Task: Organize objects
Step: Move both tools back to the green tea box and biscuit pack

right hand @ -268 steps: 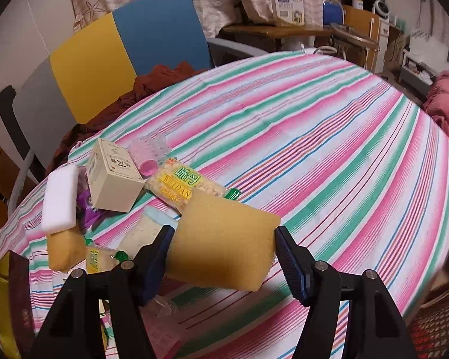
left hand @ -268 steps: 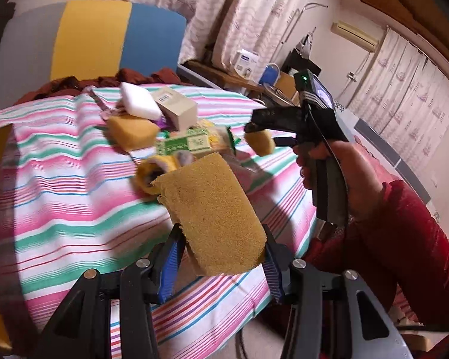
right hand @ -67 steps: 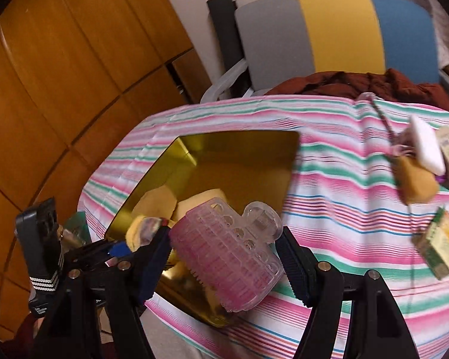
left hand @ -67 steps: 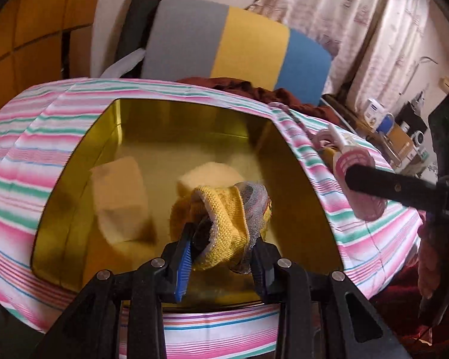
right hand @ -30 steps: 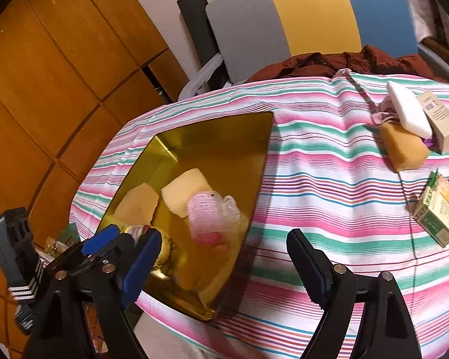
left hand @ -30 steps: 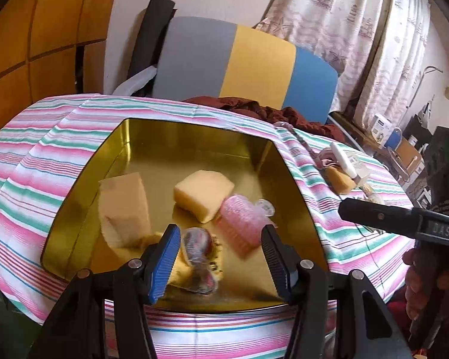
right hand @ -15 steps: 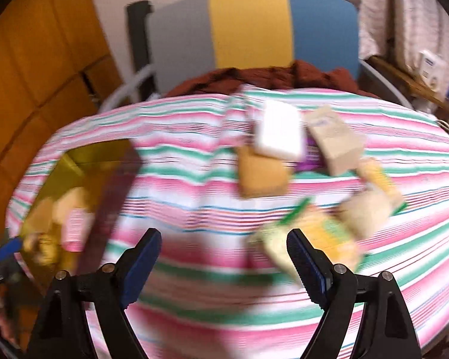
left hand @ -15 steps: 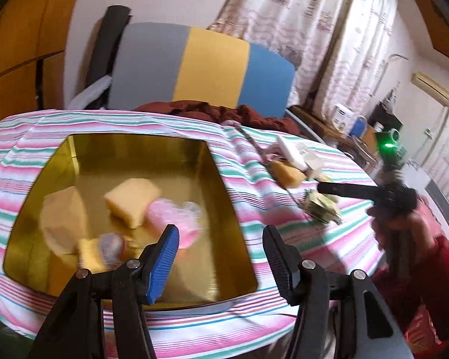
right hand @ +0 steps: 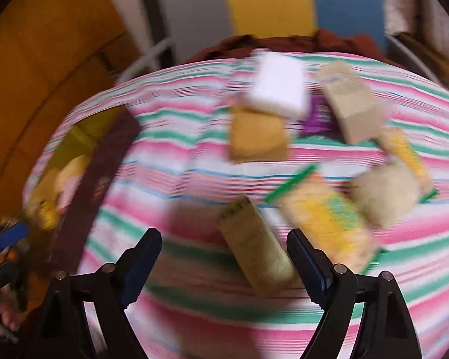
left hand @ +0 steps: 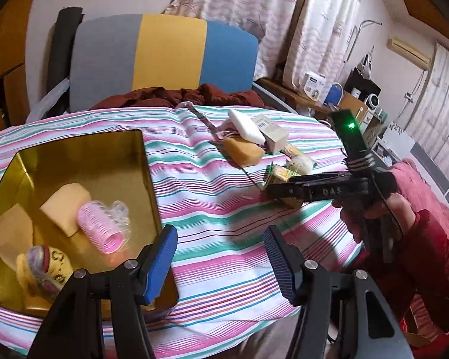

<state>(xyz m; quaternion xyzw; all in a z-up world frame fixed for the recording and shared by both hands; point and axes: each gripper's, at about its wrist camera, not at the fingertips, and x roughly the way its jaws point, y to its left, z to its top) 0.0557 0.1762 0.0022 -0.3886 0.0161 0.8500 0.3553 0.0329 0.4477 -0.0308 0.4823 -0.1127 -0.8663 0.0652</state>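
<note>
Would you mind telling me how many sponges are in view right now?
3: two inside the gold tin, one beside the pink hair roller and one by the left wall; the third lies on the striped tablecloth. Others may be hidden.

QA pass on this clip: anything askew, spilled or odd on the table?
Nothing spilled or damaged. The sponges, pink hair roller and rolled sock lie loose in the gold tin; the rest sits in an unsorted pile across the striped cloth. The right wrist view is motion-blurred, hiding fine detail.
</note>
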